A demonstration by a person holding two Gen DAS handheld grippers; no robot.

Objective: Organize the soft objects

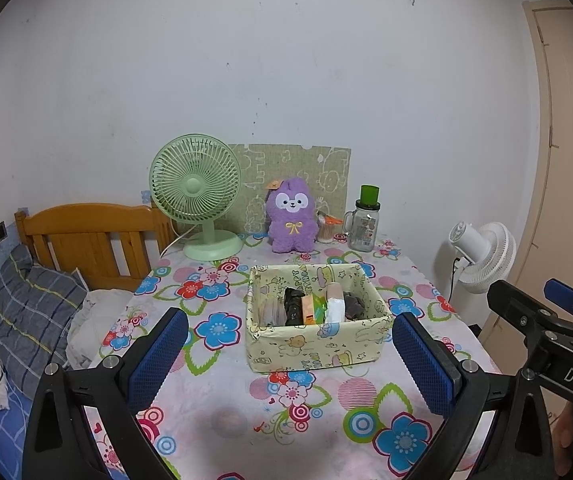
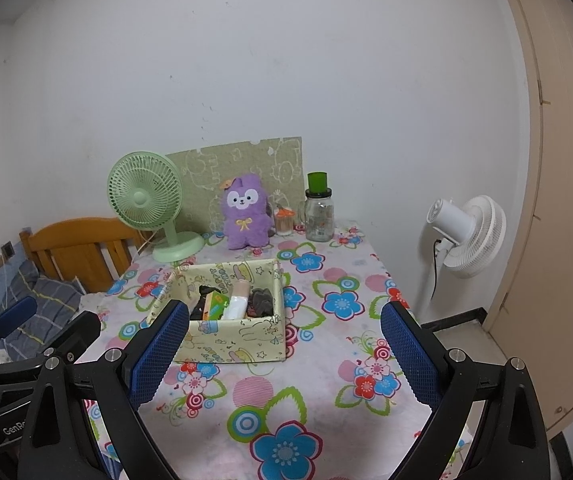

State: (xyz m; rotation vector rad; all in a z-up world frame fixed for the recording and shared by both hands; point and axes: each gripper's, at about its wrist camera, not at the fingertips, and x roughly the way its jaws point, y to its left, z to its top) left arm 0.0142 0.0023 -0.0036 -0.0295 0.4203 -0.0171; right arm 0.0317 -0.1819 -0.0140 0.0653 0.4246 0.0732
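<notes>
A pale yellow fabric box point(image 1: 318, 350) point(image 2: 242, 344) printed with cartoons sits mid-table and holds several rolled soft items: black, orange, white and dark ones. A purple plush toy point(image 1: 292, 216) point(image 2: 244, 212) stands upright at the table's back, against a green board. My left gripper point(image 1: 290, 350) hovers open above the near table, its blue pads either side of the box in view. My right gripper point(image 2: 284, 344) is open too, to the right of the left one, which shows at the left edge point(image 2: 26, 320). Neither holds anything.
A green desk fan point(image 1: 196, 196) point(image 2: 146, 204) stands back left, and a glass jar with a green lid point(image 1: 366, 220) point(image 2: 319, 210) back right. A white floor fan point(image 1: 482, 254) point(image 2: 466, 234) stands right of the flowered table point(image 1: 246, 420). A bed with a wooden headboard point(image 1: 90, 240) lies left.
</notes>
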